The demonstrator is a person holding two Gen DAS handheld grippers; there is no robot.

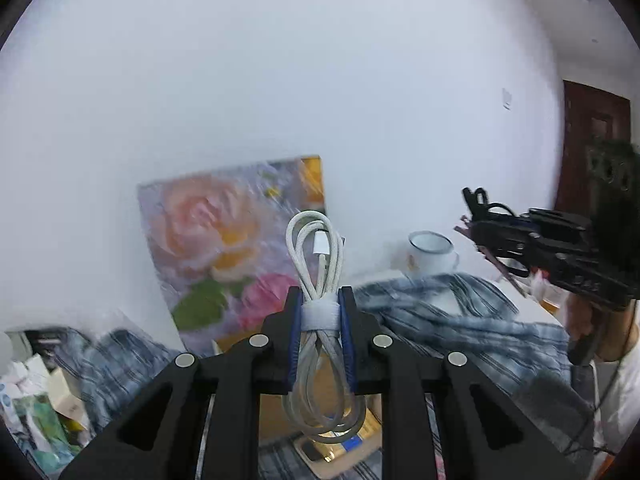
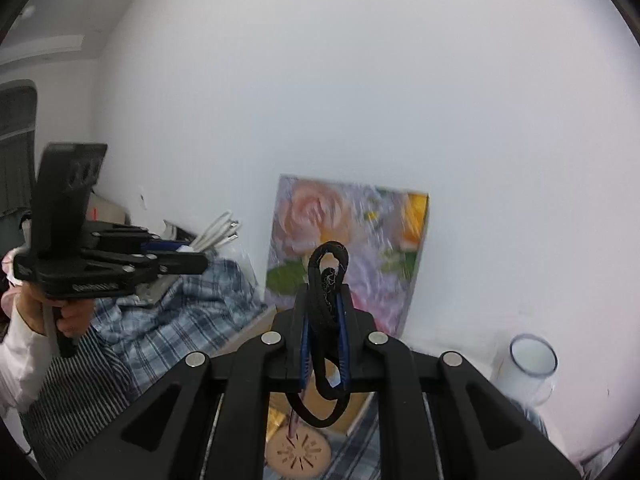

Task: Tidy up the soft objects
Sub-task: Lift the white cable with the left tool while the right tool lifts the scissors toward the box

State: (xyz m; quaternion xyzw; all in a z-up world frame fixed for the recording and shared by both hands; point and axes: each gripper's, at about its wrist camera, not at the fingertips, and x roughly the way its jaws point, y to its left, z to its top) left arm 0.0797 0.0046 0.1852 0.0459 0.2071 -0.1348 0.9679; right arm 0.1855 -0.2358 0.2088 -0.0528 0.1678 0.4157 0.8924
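Left gripper: we see it clamped on a white cable.
Right gripper: we see it pinching a black cord.
Behind: flower painting against the wall.
Left view only: mug on checked cloth.

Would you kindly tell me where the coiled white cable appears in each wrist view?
Left wrist: white cable at centre, between the left gripper fingers.
Right wrist: at left, its ends poking out past that gripper.
Shared landmark: the rose painting against the wall.
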